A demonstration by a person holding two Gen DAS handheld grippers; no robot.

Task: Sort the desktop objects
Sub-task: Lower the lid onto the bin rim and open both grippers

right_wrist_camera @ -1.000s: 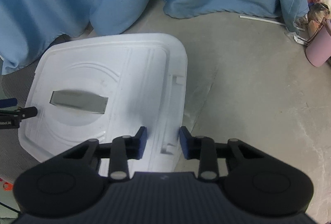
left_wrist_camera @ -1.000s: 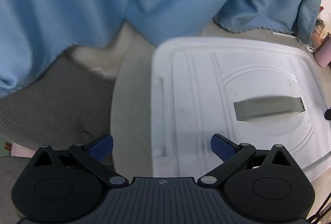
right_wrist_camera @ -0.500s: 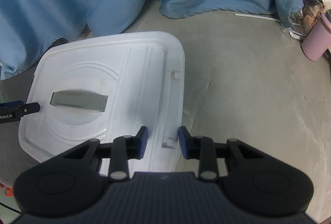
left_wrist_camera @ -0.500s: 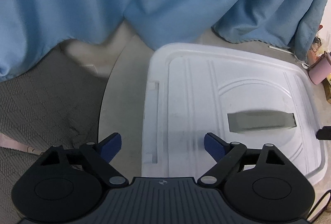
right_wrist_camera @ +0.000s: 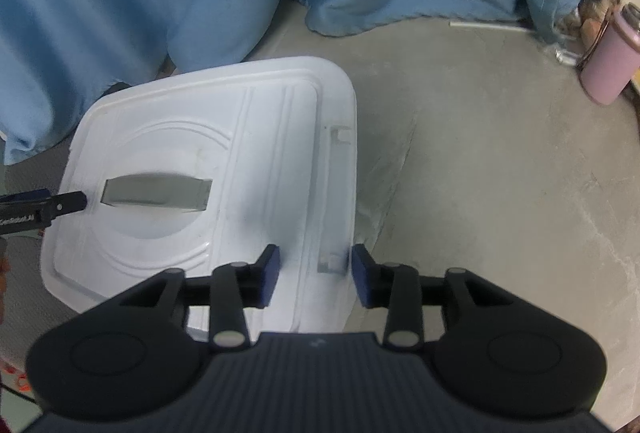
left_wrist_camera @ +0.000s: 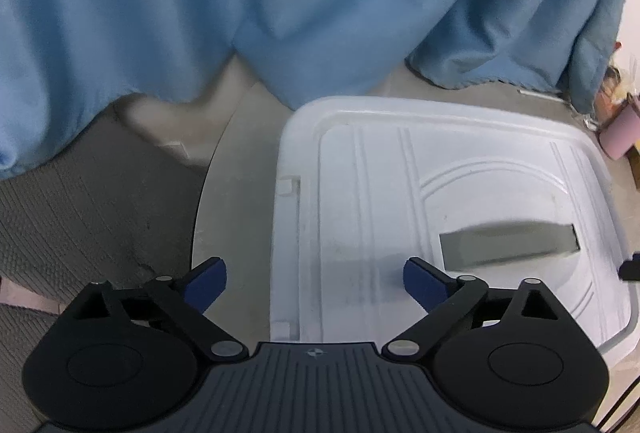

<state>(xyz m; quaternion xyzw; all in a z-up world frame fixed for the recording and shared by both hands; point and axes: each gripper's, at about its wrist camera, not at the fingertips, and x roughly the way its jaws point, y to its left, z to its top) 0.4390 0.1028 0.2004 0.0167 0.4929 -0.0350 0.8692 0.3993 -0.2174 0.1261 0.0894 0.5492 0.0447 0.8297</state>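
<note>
A white plastic box lid with a grey recessed handle lies on the floor. My left gripper is open wide and straddles the lid's left edge, one pad over the floor and one over the lid. In the right wrist view the lid and its handle lie to the left. My right gripper has its jaws opening, with the lid's right rim and a latch slot between the pads. A black finger of the left gripper shows at that view's left edge.
Blue cloth hangs along the back and drapes onto the floor. A grey textured mat lies left of the lid. A pink cup and small clutter stand at the far right by the wall.
In the left wrist view the lid has slid a little left and down. The right pads stand slightly further apart; the lid's rim stays between them.
</note>
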